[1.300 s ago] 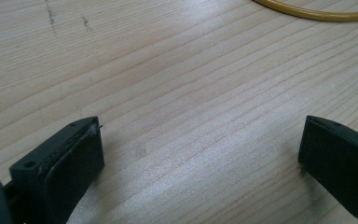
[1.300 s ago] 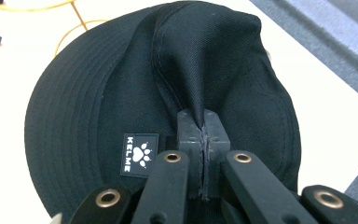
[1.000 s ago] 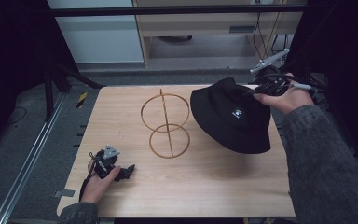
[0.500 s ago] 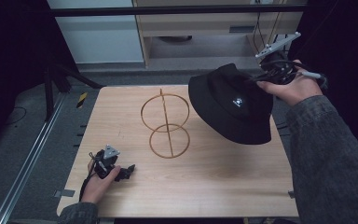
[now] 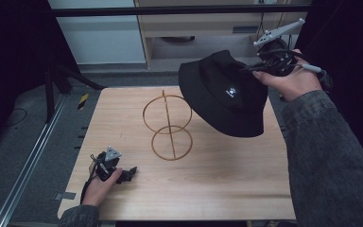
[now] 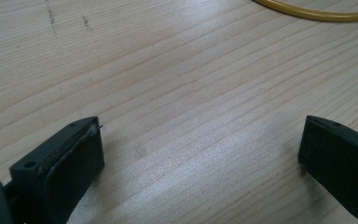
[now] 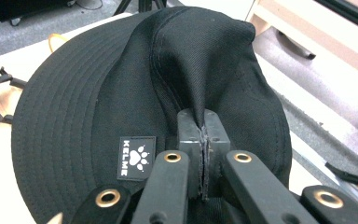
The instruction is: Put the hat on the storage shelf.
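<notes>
Right gripper [image 5: 259, 67] is holding a black bucket hat [image 5: 224, 97] in the air at the table's 2 o'clock corner, above and right of the gold wire stand [image 5: 168, 124]. Right gripper view is showing what the high view isn't: jaws clenched on a pinch of crown fabric, with a KELME paw patch [image 7: 136, 157] at 9 o'clock of the pinch. Left gripper [image 5: 123, 174] is resting at 7 o'clock on the wooden table [image 5: 217, 189]; its own view is showing the jaws spread wide over bare grain. Grey floor and pale cabinets are lying beyond.
</notes>
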